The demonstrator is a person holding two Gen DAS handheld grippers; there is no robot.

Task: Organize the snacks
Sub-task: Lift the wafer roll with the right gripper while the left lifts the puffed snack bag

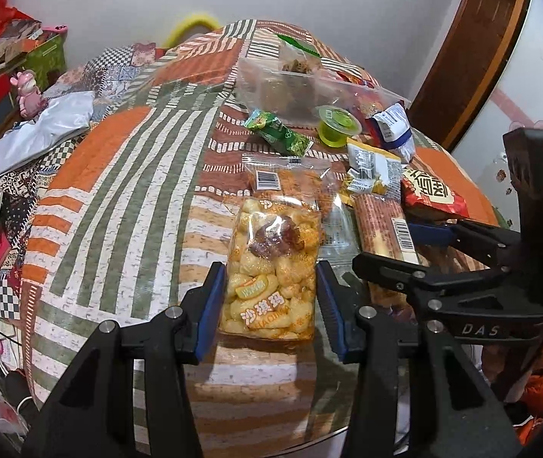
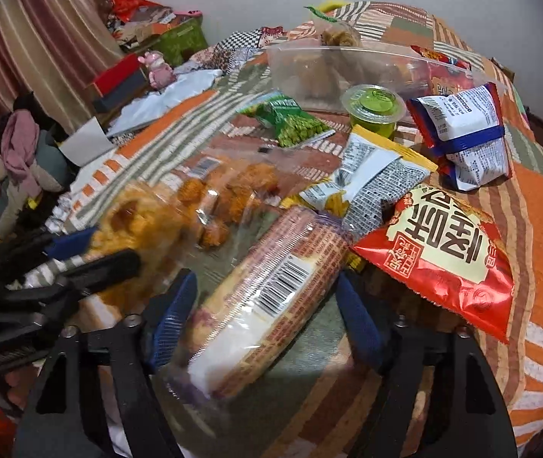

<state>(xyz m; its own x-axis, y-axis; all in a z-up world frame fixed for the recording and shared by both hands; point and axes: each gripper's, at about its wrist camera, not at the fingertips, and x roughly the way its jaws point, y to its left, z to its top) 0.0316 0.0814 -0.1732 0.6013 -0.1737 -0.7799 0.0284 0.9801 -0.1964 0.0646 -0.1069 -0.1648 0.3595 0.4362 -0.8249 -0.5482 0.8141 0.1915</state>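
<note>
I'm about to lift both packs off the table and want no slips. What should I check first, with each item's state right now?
1. Left tool straddles the puffed snack bag: ok.
2. Left pads pressing the bag: ok, touching both sides.
3. Right tool straddles the long biscuit pack: ok.
4. Right pads gripping the pack: not ok, gap at the right pad.
5. Red chip bag clear of the biscuit pack: cannot tell.
</note>
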